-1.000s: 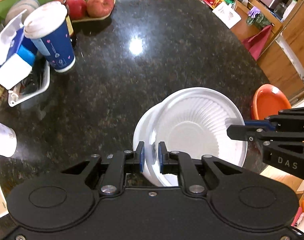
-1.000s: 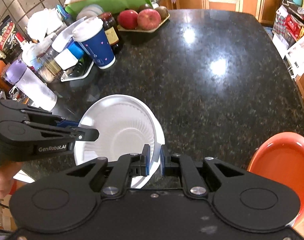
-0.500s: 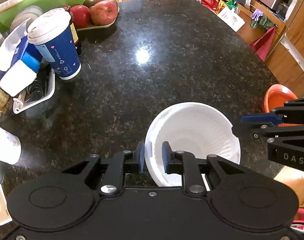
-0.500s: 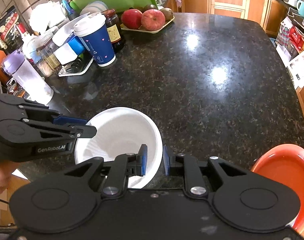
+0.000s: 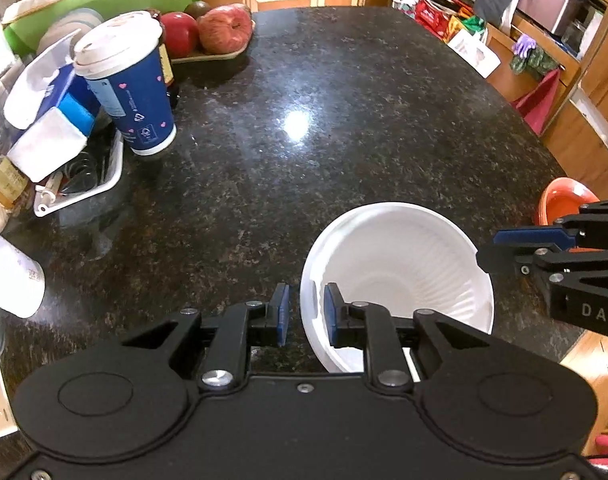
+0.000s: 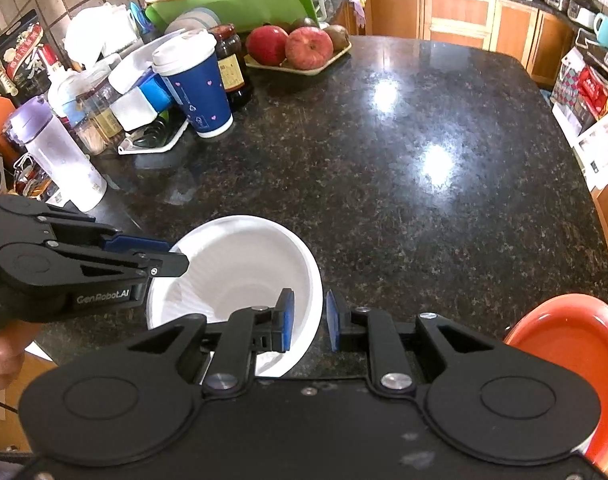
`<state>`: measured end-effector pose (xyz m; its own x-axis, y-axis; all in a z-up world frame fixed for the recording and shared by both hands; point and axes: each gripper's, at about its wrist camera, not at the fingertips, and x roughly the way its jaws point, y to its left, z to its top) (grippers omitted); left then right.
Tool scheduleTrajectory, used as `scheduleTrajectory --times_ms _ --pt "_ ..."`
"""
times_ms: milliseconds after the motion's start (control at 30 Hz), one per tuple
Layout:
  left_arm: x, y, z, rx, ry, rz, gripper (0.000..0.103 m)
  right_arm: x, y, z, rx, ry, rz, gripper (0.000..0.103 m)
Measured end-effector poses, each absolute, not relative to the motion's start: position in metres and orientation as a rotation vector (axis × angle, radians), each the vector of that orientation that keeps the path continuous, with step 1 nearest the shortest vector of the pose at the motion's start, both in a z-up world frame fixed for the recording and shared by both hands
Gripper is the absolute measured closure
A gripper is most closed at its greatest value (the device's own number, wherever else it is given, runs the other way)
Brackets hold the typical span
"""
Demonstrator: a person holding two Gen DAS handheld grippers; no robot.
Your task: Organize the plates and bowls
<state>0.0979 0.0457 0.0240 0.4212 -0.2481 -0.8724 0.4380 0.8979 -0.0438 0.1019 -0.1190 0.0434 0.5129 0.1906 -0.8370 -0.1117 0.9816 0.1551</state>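
Note:
A white ribbed bowl [image 5: 399, 264] [image 6: 240, 268] sits upright on the black granite counter [image 5: 304, 160] near its front edge; it looks nested in a second white bowl. My left gripper [image 5: 307, 314] [image 6: 178, 256] straddles the bowl's left rim, jaws slightly apart, with a gap showing beside the outer pad. My right gripper [image 6: 308, 320] [image 5: 489, 250] straddles the opposite rim the same way, open and not pressing. An orange dish [image 6: 571, 340] [image 5: 559, 204] lies at the counter's right edge, beside the right gripper.
A blue paper cup [image 5: 128, 96] [image 6: 196, 88], a jar, a white rack [image 5: 80, 196] of clutter and a purple-lidded bottle [image 6: 60, 152] crowd the left side. A tray of apples [image 6: 300, 46] stands at the back. A hand [image 6: 0, 356] grips the left tool.
The bowl was tilted and pinched by both grippers; it has settled flat on the counter, and both pairs of jaws have opened off its rim.

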Motion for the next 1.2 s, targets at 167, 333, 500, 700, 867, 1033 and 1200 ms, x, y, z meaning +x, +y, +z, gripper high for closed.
scheduleTrajectory --times_ms 167,333,500,700,867,1033,1200 --pt "0.091 0.051 0.024 0.185 1.02 -0.419 0.075 0.092 -0.113 0.047 0.061 0.959 0.18 0.083" --pt "0.082 0.057 0.026 0.172 0.963 -0.404 0.075 0.08 -0.105 0.045 0.046 0.905 0.164 0.083" --pt "0.068 0.061 0.03 0.193 0.852 -0.361 0.075 0.064 -0.097 0.044 0.037 0.831 0.121 0.081" --pt "0.057 0.07 0.033 0.167 0.774 -0.35 0.074 0.048 -0.092 0.042 0.036 0.742 0.038 0.078" --pt "0.05 0.074 0.03 0.163 0.733 -0.343 0.074 0.035 -0.086 0.04 0.048 0.682 -0.015 0.076" --pt "0.04 0.078 0.026 0.156 0.717 -0.355 0.074 0.026 -0.078 0.037 0.049 0.639 -0.059 0.073" --pt "0.031 0.08 0.022 0.146 0.69 -0.359 0.074 0.019 -0.075 0.031 0.067 0.604 -0.103 0.071"
